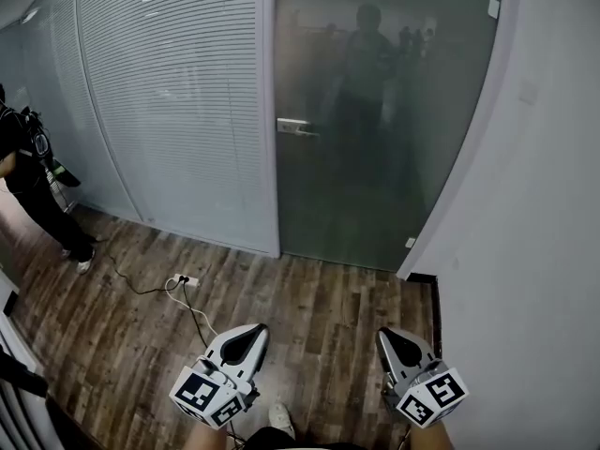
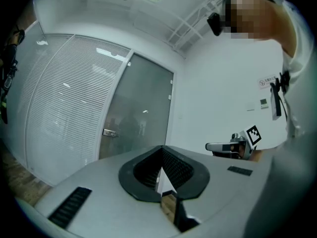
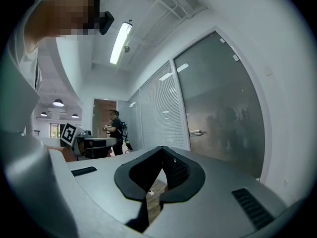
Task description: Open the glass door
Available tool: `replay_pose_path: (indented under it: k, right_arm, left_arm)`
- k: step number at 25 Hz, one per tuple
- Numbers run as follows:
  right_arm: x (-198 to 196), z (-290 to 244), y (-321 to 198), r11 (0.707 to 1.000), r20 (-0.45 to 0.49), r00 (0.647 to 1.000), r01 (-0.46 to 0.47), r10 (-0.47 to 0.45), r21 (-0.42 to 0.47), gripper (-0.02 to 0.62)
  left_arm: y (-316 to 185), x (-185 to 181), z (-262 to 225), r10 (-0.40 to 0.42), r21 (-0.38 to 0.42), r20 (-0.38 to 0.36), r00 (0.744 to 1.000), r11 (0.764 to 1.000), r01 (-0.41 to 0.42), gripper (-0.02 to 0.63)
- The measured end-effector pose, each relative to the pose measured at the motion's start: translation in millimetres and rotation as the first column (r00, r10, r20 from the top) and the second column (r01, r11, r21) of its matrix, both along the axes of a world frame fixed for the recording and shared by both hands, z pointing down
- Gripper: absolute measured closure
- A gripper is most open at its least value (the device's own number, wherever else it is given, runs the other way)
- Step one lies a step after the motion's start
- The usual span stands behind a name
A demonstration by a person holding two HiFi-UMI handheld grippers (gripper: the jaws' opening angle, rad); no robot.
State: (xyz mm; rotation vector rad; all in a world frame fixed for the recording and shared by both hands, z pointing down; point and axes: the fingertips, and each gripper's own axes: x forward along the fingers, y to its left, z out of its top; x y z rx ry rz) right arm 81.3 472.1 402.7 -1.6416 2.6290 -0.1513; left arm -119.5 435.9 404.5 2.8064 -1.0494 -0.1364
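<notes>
The frosted glass door (image 1: 375,111) stands closed ahead, with a metal handle (image 1: 295,127) on its left edge. My left gripper (image 1: 246,336) and right gripper (image 1: 394,340) are held side by side low over the wooden floor, well short of the door, both pointing at it. Each has its jaws together with nothing between them. In the left gripper view the door (image 2: 141,113) and its handle (image 2: 109,132) lie beyond the left gripper (image 2: 161,155). In the right gripper view the door (image 3: 223,113) and handle (image 3: 196,132) sit right of the right gripper (image 3: 162,155).
A glass wall with white blinds (image 1: 178,101) runs left of the door. A white wall (image 1: 544,204) closes the right side. A power strip with a cable (image 1: 183,279) lies on the floor at left. A person in black (image 1: 28,176) stands at the far left.
</notes>
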Motion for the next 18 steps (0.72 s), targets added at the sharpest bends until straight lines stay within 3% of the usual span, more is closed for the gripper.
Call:
replay_pose_path:
  k: [8, 18]
  right_arm:
    - [-36.2, -0.9, -75.1, 0.999, -0.005, 1.0, -0.028, 0.028, -0.014, 0.598]
    - [-44.5, -2.1, -153.1, 1.0, 0.011, 1.0, -0.007, 0.007, -0.005, 0.598]
  left_arm:
    - [-79.9, -36.0, -1.3, 0.023, 0.0, -0.017, 1.0, 1.0, -0.023, 0.607]
    - [-143.7, -39.8, -0.4, 0.025, 0.007, -0.005, 1.0, 1.0, -0.025, 0.607]
